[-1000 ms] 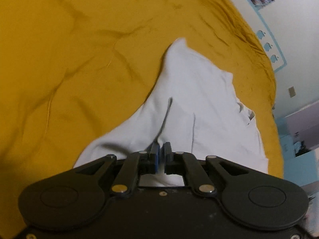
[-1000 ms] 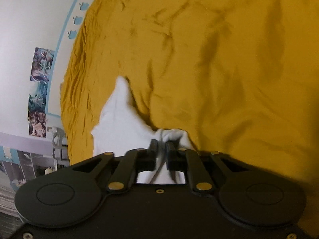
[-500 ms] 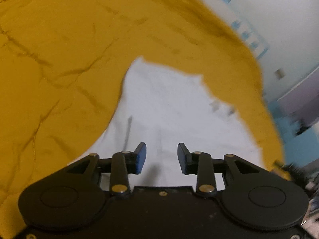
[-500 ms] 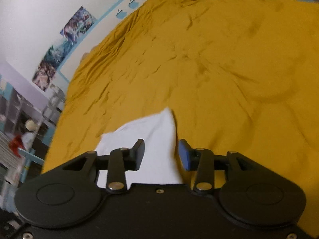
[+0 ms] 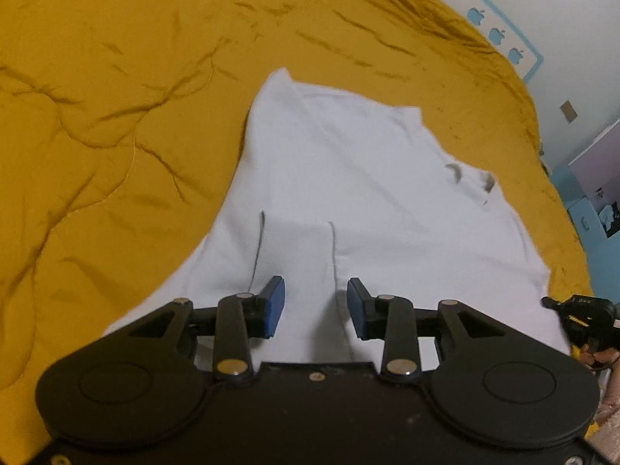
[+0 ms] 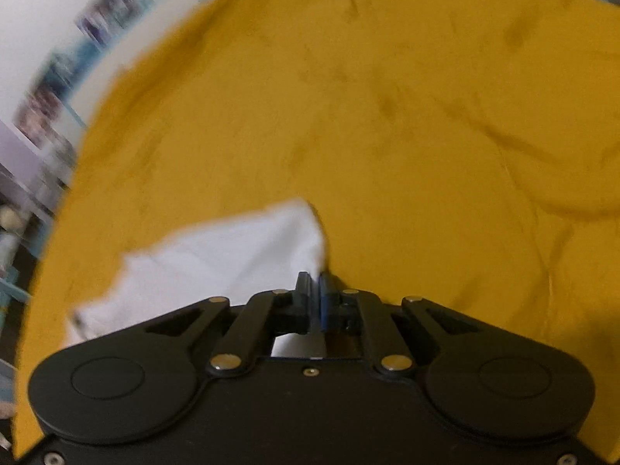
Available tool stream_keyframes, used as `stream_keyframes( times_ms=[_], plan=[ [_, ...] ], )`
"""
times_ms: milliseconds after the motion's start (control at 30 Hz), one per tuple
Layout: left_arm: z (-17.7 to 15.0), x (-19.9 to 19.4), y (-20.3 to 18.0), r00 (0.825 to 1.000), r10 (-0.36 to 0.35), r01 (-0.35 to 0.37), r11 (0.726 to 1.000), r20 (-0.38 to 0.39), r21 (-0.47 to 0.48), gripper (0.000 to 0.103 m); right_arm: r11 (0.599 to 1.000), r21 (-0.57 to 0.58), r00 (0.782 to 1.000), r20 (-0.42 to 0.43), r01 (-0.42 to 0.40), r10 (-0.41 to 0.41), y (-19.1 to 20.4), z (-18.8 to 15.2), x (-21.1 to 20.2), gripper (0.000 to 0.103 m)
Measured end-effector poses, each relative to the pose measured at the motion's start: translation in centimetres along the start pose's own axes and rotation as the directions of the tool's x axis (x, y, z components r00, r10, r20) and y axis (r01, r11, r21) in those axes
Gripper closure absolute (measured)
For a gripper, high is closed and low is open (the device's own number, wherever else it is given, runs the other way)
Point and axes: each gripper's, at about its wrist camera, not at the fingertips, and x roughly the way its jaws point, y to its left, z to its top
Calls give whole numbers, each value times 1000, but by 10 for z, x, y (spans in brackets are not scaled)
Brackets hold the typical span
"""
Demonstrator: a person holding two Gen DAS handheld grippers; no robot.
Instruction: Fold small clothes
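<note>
A white garment [image 5: 348,178] lies spread flat on a yellow bedspread [image 5: 116,116], with two short seams near its close end. My left gripper [image 5: 316,294] hovers just over that close end. Its jaws are opening, its blue pads [image 5: 275,306] stand apart, and nothing is pinched between them. In the blurred right wrist view the garment [image 6: 232,255] lies to the left, and its right edge runs down into my right gripper [image 6: 314,279]. That gripper's jaws are together on the edge.
The rumpled yellow bedspread [image 6: 387,116] fills most of both views. A white wall with blue apple stickers [image 5: 496,35] and posters [image 6: 112,11] borders the bed. A black-and-yellow device in a hand [image 5: 581,317] shows at the left view's right edge.
My left gripper let go of the garment and opened wide; the garment now lies flatter. My right gripper opened, shifted sideways with a roll, then shut again on the garment's edge.
</note>
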Motion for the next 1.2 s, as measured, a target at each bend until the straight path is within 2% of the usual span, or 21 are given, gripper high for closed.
stream_keyframes(
  times_ms=[67, 100, 133, 200, 267, 333, 433, 500, 567, 600, 633, 700, 767, 800, 833, 1000, 1100, 1200],
  plan=[
    [2, -2, 1, 1000, -1, 1, 1000, -7, -9, 67, 1000, -11, 999, 36, 13, -12, 3, -4, -12, 98],
    [3, -8, -1, 1000, -7, 7, 1000, 2, -10, 68, 1000, -1, 998, 56, 6, -6, 4, -5, -22, 86],
    [4, -16, -4, 999, -24, 25, 1000, 20, -13, 68, 1000, -11, 997, 80, -18, 19, 6, -7, -35, 86],
    [-3, -38, -9, 995, -85, 86, 996, 50, -19, 64, 991, -69, 987, 107, -114, 121, 14, -14, -66, 86],
    [-10, -49, -16, 992, -109, 110, 994, 62, -11, 61, 970, -137, 976, 66, -199, 209, 26, -27, -90, 86],
    [-20, -51, -21, 992, -119, 118, 993, 42, 14, 59, 946, -211, 968, -2, -245, 250, 36, -45, -106, 86],
    [-32, -36, -22, 998, -56, 56, 998, -17, 30, 58, 931, -268, 969, -96, -247, 229, 36, -78, -111, 86],
    [-37, -29, -17, 999, -46, 47, 998, -19, 32, 56, 939, -283, 979, -120, -195, 167, 29, -92, -106, 86],
    [-40, -25, -10, 999, -53, 53, 998, -6, 29, 56, 946, -302, 990, -115, -117, 85, 22, -98, -97, 87],
    [-40, -24, -4, 998, -66, 67, 998, -6, 1, 56, 943, -327, 995, -93, -68, 39, 19, -101, -95, 93],
    [-40, -24, 1, 997, -81, 81, 996, -4, -38, 56, 933, -356, 997, -77, -45, 18, 19, -106, -96, 96],
    [-36, -31, 3, 996, -91, 89, 993, -14, -76, 56, 934, -354, 997, -73, -42, 17, 14, -109, -97, 97],
    [-28, -50, 1, 997, -73, 73, 996, -12, -56, 56, 948, -315, 997, -80, -47, 23, 16, -104, -108, 95],
    [-22, -64, -1, 998, -65, 65, 997, 6, -39, 57, 954, -294, 996, -82, -63, 40, 17, -99, -117, 86],
    [-18, -83, 1, 997, -69, 69, 997, 35, -21, 56, 955, -285, 995, -76, -83, 64, 16, -99, -131, 83],
    [-14, -185, 16, 983, -151, 139, 984, 105, 113, 52, 935, -276, 975, -65, -224, 215, -1, -104, -215, 73],
    [-34, -228, 34, 977, -200, 185, 967, 73, 177, 48, 917, -267, 954, -33, -297, 299, -24, -117, -259, 59],
    [-73, -248, 66, 969, -248, 245, 959, 3, 141, 47, 904, -205, 927, -65, -375, 370, -56, -137, -278, 57]
  ],
)
